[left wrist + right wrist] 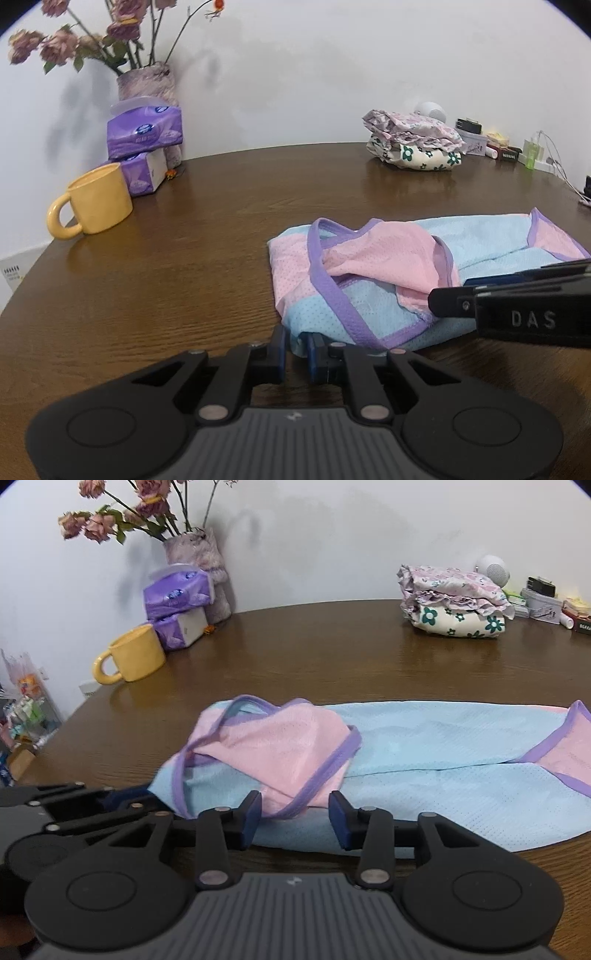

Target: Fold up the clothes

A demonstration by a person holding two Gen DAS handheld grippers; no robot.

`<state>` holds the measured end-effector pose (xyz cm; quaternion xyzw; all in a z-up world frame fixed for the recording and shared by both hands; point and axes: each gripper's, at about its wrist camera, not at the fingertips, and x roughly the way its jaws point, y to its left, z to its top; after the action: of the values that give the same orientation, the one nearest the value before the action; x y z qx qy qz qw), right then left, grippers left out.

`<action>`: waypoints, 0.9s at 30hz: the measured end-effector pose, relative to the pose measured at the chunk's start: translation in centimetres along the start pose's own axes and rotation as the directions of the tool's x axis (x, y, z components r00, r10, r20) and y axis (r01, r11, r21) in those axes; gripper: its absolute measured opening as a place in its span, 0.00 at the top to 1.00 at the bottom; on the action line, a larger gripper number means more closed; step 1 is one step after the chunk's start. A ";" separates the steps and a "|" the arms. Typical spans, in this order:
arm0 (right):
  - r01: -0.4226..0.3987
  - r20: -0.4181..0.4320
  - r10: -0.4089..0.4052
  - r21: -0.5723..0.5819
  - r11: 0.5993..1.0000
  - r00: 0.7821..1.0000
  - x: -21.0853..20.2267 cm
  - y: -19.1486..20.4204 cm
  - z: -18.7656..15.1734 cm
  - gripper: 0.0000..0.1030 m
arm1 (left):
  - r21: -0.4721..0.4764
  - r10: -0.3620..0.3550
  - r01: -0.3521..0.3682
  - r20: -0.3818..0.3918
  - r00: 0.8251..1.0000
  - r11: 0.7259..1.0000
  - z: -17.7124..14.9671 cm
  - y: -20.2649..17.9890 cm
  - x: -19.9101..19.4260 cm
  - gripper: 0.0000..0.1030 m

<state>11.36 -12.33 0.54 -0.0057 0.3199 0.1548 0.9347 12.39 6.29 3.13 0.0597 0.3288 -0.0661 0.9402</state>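
Your pink-and-blue garment [424, 760] lies flat on the wooden counter [221, 240], one pink flap with purple trim turned back over it. Your left gripper [295, 349] has its jaws clenched on the garment's near corner. Your right gripper [293, 818] sits at the near edge with jaws parted, the purple hem between them; pads not pressing. Folded floral clothes [456, 602] rest at the counter's far side.

We look from low behind each gripper, angled down across the table [184, 258] toward the far wall. Both views sit close to the garment [443, 746] and share it, the mug [99, 199], and the far folded pile [458, 602].
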 end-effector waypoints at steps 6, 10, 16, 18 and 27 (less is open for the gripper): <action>-0.001 0.000 0.001 0.000 1.000 1.000 0.0 0.1 0.0 0.98 | 0.044 0.017 -0.018 0.022 1.000 0.999 -0.2 -0.5 -0.3 0.97; -0.001 0.000 0.001 0.000 1.000 1.000 0.0 0.1 0.0 0.98 | 0.054 0.034 -0.035 0.022 0.999 0.998 -0.3 -0.6 -0.3 0.96; -0.001 0.000 0.001 0.000 1.000 1.000 0.0 0.1 0.0 0.87 | 0.018 0.045 -0.045 0.013 0.999 0.999 -0.3 0.2 -0.9 0.78; -0.002 0.000 0.002 -0.001 1.000 1.000 0.0 0.2 0.0 0.87 | 0.022 0.038 -0.038 0.017 0.999 0.999 -0.3 0.2 -0.9 0.78; -0.002 0.000 0.002 -0.001 1.000 1.000 0.0 0.3 0.0 0.96 | 0.106 0.039 -0.042 0.028 0.999 0.994 -0.7 -0.7 -1.0 0.98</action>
<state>11.28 -12.09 0.56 -0.0056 0.3196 0.1561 0.9346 11.11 5.76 3.16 0.1154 0.3113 -0.0651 0.9410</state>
